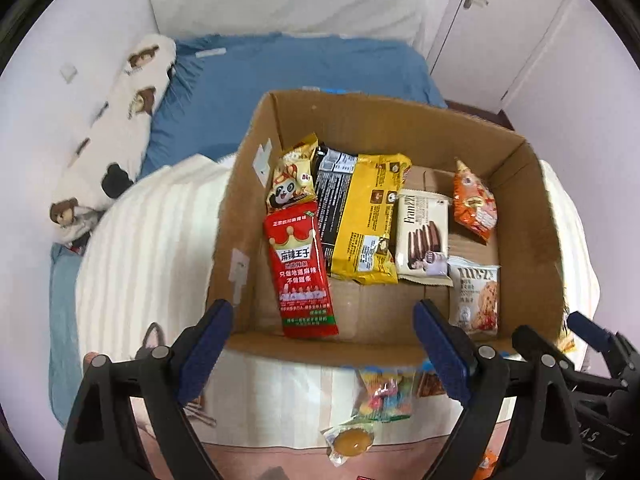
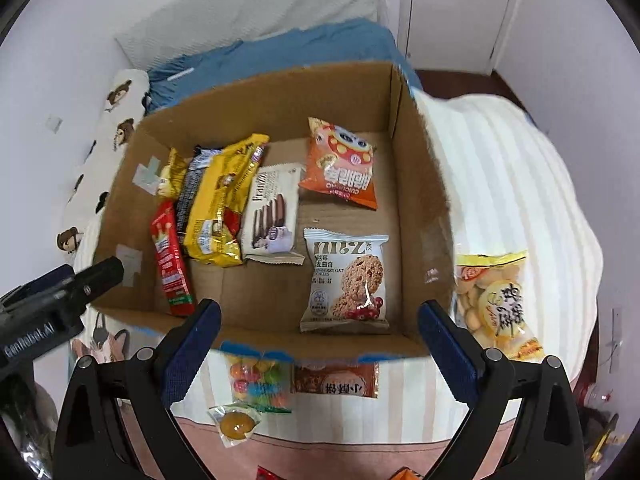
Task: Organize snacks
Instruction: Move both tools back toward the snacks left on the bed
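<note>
An open cardboard box [image 1: 384,116] [image 2: 276,84] sits on a striped blanket on the bed. Inside lie a red spicy-strip pack [image 1: 300,268] [image 2: 170,256], a yellow pack [image 1: 366,216] [image 2: 220,204], a white wafer pack [image 1: 422,236] [image 2: 272,208], an orange pack [image 1: 474,200] [image 2: 340,164] and an oat cookie pack [image 1: 474,296] [image 2: 346,280]. In front of the box lie a colourful candy bag [image 2: 258,380], a brown pack [image 2: 336,380] and a jelly cup [image 2: 236,424]. A biscuit bag [image 2: 496,300] lies right of the box. My left gripper [image 1: 324,344] and right gripper [image 2: 320,340] are open and empty above the box's near edge.
A white pillow with a dog print [image 1: 116,136] lies at the left by the wall. A blue sheet [image 1: 280,72] covers the bed behind the box. A white door [image 1: 500,20] stands at the back right. More small packs show at the bottom edge [image 2: 404,474].
</note>
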`<state>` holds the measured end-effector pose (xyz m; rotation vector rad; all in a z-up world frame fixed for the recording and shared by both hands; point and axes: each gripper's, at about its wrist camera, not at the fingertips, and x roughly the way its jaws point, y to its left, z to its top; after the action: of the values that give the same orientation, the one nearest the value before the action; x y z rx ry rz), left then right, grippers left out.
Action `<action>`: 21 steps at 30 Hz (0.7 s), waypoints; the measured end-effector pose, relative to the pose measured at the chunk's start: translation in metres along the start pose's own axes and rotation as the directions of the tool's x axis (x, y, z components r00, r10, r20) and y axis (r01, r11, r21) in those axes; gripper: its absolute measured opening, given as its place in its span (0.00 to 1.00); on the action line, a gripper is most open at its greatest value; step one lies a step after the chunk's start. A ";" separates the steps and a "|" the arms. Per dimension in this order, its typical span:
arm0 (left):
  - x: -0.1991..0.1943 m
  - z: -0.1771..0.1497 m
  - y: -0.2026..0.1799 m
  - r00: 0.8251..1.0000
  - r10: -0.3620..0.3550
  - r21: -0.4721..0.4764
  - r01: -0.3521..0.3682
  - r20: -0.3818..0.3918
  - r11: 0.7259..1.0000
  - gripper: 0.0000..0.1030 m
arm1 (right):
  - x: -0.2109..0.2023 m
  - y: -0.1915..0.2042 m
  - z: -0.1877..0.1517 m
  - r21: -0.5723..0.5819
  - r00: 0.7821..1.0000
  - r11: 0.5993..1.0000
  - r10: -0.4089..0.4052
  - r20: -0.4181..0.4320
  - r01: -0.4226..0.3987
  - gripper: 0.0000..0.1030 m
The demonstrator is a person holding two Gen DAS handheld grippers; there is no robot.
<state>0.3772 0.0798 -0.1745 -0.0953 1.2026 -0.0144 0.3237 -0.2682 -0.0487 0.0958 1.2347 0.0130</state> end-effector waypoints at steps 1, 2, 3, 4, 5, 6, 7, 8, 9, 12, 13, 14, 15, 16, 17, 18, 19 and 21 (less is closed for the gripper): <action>-0.006 -0.006 -0.002 1.000 0.006 0.005 -0.006 0.016 1.000 0.89 | -0.007 0.003 -0.005 -0.009 1.000 1.000 -0.004 0.018 0.005 0.98; -0.014 -0.013 -0.003 0.999 0.010 0.011 -0.010 0.037 1.000 0.89 | -0.015 0.006 -0.010 -0.020 0.999 1.000 -0.014 0.040 0.015 0.98; -0.020 -0.018 -0.004 0.999 0.012 0.015 -0.012 0.050 1.000 0.89 | -0.021 0.007 -0.014 -0.025 0.998 1.000 -0.015 0.057 0.017 0.98; -0.026 -0.023 -0.005 0.998 0.016 0.017 -0.017 0.065 1.000 0.89 | -0.029 0.009 -0.019 -0.029 0.997 0.999 -0.015 0.074 0.018 0.98; -0.034 -0.030 -0.005 0.996 0.022 0.017 -0.024 0.085 1.000 0.89 | -0.035 0.011 -0.024 -0.033 0.996 0.999 -0.013 0.085 0.016 0.98; -0.040 -0.035 -0.005 0.995 0.022 0.014 -0.024 0.096 1.000 0.89 | -0.042 0.012 -0.028 -0.035 0.995 0.999 -0.006 0.096 0.009 0.98; -0.046 -0.040 -0.005 0.994 0.019 0.011 -0.020 0.107 1.000 0.89 | -0.049 0.013 -0.034 -0.037 0.994 0.999 -0.001 0.107 0.005 0.98; -0.053 -0.046 -0.005 0.993 0.019 0.007 -0.020 0.120 1.000 0.89 | -0.055 0.013 -0.038 -0.038 0.993 0.999 0.005 0.115 -0.001 0.98; -0.058 -0.050 -0.004 0.991 0.018 0.004 -0.019 0.129 1.000 0.89 | -0.060 0.014 -0.041 -0.037 0.993 0.999 0.012 0.122 -0.008 0.98; -0.076 -0.065 -0.003 0.987 0.017 -0.005 -0.016 0.161 1.000 0.89 | -0.077 0.011 -0.054 -0.023 0.989 0.999 0.040 0.141 -0.038 0.98; -0.082 -0.070 -0.002 0.985 0.015 -0.008 -0.013 0.170 1.000 0.89 | -0.083 0.011 -0.060 -0.022 0.988 0.999 0.052 0.148 -0.049 0.98; -0.086 -0.076 -0.002 0.984 0.014 -0.010 -0.013 0.176 1.000 0.89 | -0.087 0.009 -0.064 -0.024 0.987 0.998 0.058 0.153 -0.055 0.98; -0.090 -0.082 -0.002 0.984 0.012 -0.011 -0.010 0.179 1.000 0.89 | -0.092 0.008 -0.068 -0.025 0.985 0.998 0.067 0.158 -0.064 0.98; -0.093 -0.088 -0.002 0.984 0.009 -0.014 -0.007 0.179 1.000 0.89 | -0.097 0.006 -0.074 -0.022 0.983 0.997 0.082 0.164 -0.079 0.98; -0.095 -0.094 -0.002 0.984 0.007 -0.015 -0.004 0.177 1.000 0.89 | -0.101 0.003 -0.080 -0.017 0.982 0.996 0.089 0.165 -0.087 0.98; -0.096 -0.103 -0.003 0.986 0.004 -0.016 -0.001 0.169 1.000 0.89 | -0.103 0.001 -0.084 -0.014 0.982 0.996 0.093 0.163 -0.092 0.98; -0.095 -0.110 -0.003 0.987 0.000 -0.014 0.002 0.160 1.000 0.89 | -0.105 -0.003 -0.092 -0.005 0.982 0.995 0.096 0.163 -0.096 0.98; -0.091 -0.127 -0.006 0.991 -0.004 -0.008 0.005 0.131 1.000 0.89 | -0.107 -0.016 -0.107 0.015 0.984 0.996 0.088 0.155 -0.091 0.98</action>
<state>0.2259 0.0709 -0.1344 -0.1047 1.0714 -0.0076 0.1868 -0.2835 0.0159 0.1688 1.0749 0.0691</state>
